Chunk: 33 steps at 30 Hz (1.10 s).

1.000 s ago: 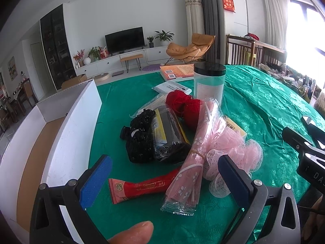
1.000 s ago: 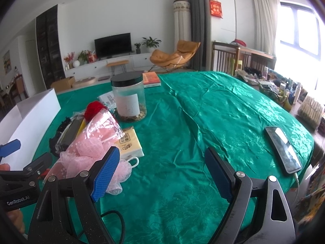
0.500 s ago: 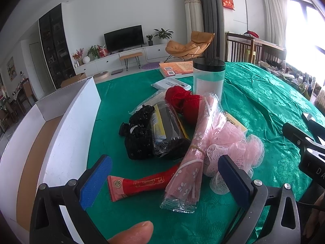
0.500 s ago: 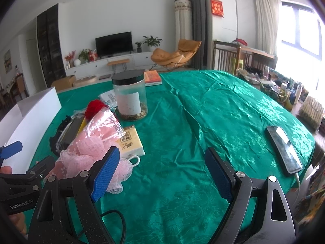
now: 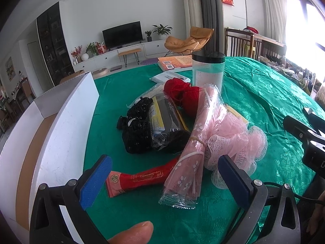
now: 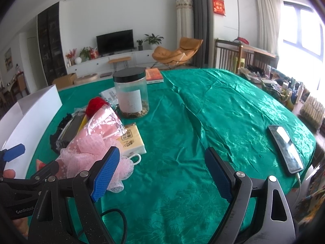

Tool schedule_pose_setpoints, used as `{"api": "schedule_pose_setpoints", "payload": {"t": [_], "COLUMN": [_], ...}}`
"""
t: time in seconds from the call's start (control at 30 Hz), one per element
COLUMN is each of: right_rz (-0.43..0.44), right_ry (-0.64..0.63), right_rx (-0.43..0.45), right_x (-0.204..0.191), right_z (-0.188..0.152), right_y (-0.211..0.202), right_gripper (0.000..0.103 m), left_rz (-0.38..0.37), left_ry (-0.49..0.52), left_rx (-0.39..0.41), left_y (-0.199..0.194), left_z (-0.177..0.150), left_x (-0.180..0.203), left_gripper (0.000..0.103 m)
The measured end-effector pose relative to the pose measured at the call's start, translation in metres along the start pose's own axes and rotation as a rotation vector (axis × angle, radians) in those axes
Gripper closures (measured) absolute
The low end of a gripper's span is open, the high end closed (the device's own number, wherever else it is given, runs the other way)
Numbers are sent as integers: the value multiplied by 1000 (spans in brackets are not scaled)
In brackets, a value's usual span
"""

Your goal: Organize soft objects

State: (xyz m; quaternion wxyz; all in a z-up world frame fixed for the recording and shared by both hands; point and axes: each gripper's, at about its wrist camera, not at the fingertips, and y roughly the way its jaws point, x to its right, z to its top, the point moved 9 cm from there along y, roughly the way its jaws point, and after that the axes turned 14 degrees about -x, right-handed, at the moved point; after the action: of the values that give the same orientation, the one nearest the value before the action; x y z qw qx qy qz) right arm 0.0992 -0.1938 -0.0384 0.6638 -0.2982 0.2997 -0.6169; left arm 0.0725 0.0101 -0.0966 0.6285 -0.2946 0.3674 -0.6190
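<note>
A pile of soft items lies on the green tablecloth [image 5: 264,93]: a pink mesh bath pouf [image 5: 237,140], a pink flowered cloth in clear wrap [image 5: 195,150], a red tube [image 5: 142,178], red yarn [image 5: 182,93], a black beaded item [image 5: 136,130] and a black wrapped pack [image 5: 166,122]. My left gripper [image 5: 162,179] is open just in front of the pile, empty. My right gripper [image 6: 162,172] is open and empty over bare cloth, right of the pouf [image 6: 87,154]. An open white box [image 5: 50,134] stands left of the pile.
A clear jar with a black lid [image 6: 131,93] stands behind the pile, with a tissue pack [image 6: 131,140] beside it. A book [image 6: 154,76] lies at the far edge. A phone [image 6: 285,148] on a cable lies at the right.
My left gripper has eased slightly closer to the pile. The right gripper has barely moved. Both stay open.
</note>
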Motion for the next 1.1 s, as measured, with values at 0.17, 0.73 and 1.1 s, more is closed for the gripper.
{"api": "schedule_pose_setpoints", "payload": {"t": [0.17, 0.73, 1.1], "right_rz": [3, 7, 11], "right_ry": [-10, -12, -13], "right_rx": [-22, -64, -94], "right_x": [-2, -2, -2], "right_z": [-2, -3, -5], "right_y": [3, 11, 17], "right_gripper": [16, 16, 16], "left_rz": [-7, 17, 80], "left_ry": [-9, 31, 60], "left_rx": [-35, -178, -149], "left_y": [10, 61, 68], "left_z": [-5, -26, -25], "left_x": [-2, 1, -3], "left_gripper": [0, 0, 0]}}
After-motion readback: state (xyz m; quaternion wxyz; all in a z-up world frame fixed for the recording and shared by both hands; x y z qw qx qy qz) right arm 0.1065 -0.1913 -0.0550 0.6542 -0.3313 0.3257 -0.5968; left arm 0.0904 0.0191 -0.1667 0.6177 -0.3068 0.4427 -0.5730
